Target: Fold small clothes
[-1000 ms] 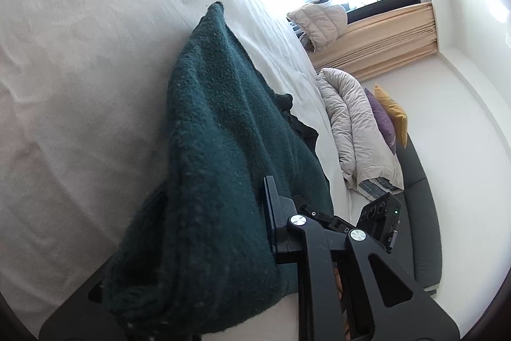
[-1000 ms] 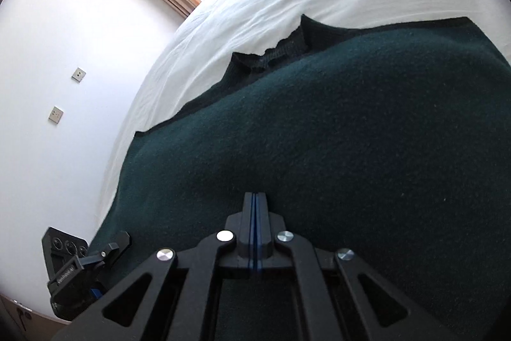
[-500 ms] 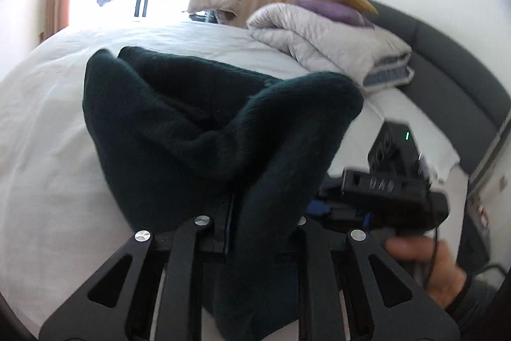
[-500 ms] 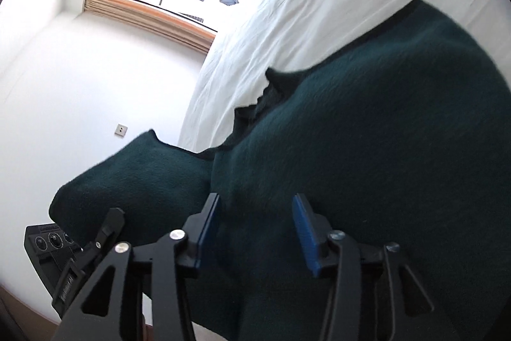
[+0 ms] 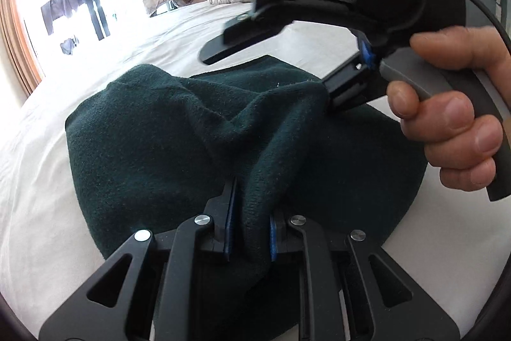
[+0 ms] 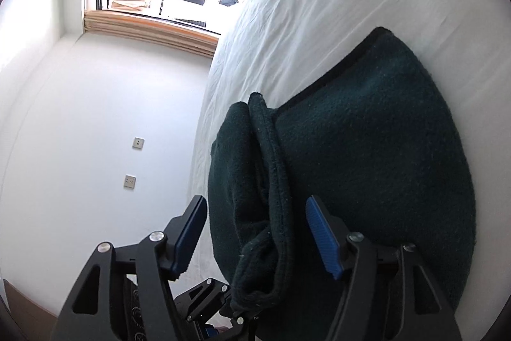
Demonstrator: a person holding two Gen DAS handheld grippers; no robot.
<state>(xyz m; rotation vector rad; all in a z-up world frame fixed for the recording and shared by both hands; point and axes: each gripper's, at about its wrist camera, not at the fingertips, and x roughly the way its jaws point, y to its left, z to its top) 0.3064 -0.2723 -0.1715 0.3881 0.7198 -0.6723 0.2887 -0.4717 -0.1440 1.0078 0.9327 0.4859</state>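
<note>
White bed; left tool pinches green garment; right tool just opened, garment between.

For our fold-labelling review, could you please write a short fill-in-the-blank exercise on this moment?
1. The left claw is shut on a fold of the dark ____ garment.
2. The right claw stands ____, its pads off the cloth.
3. The garment lies on a ____ bed sheet.
Missing words: green; open; white

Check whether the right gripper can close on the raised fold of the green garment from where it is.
Probably yes. The right gripper stands open, its jaws having just been opening, and the raised fold of the green garment lies between them, nothing in the way.
</note>
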